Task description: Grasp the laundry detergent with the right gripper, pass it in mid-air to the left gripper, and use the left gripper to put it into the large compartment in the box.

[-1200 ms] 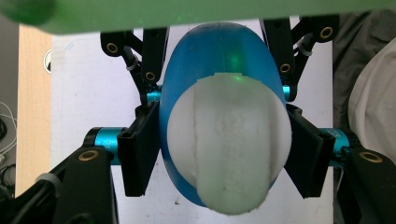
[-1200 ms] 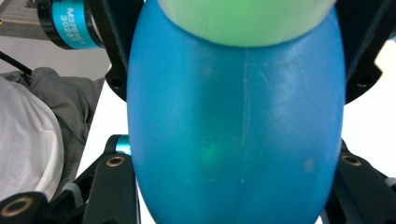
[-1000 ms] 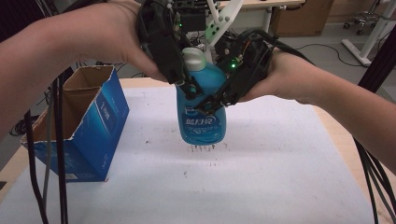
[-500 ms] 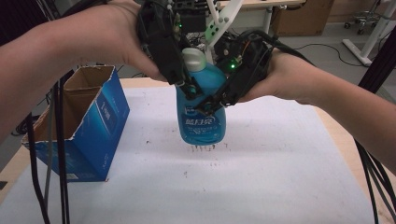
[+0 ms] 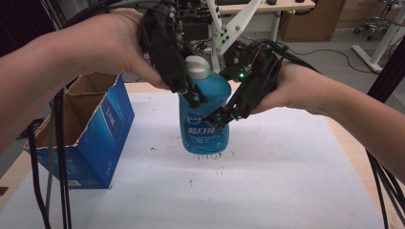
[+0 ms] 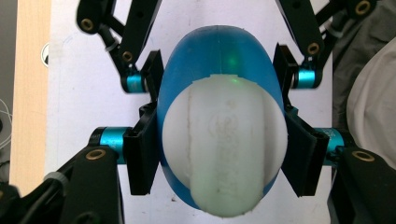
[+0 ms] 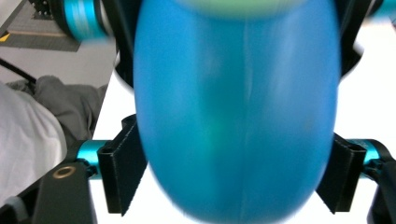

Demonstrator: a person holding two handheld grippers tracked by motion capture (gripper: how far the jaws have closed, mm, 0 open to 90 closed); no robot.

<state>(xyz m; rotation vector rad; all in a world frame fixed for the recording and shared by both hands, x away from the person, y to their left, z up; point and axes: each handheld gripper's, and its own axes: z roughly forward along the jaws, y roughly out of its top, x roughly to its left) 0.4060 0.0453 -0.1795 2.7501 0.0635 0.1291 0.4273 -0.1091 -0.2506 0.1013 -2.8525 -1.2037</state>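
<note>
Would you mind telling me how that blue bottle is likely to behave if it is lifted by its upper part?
The blue bottle looks smooth and rounded, so it may slip between narrow pads. It seems full of liquid, so probably heavy for its size. It is tall with a white cap on top; the left gripper clamps high, so it could swing or tip.

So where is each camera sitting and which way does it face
High view: above the person's side, facing forward and down at the table; both forearms show.
Left gripper view: rides the left gripper, looking down on the bottle's cap.
Right gripper view: rides the right gripper, facing the bottle's side.
All share the blue bottle.
</note>
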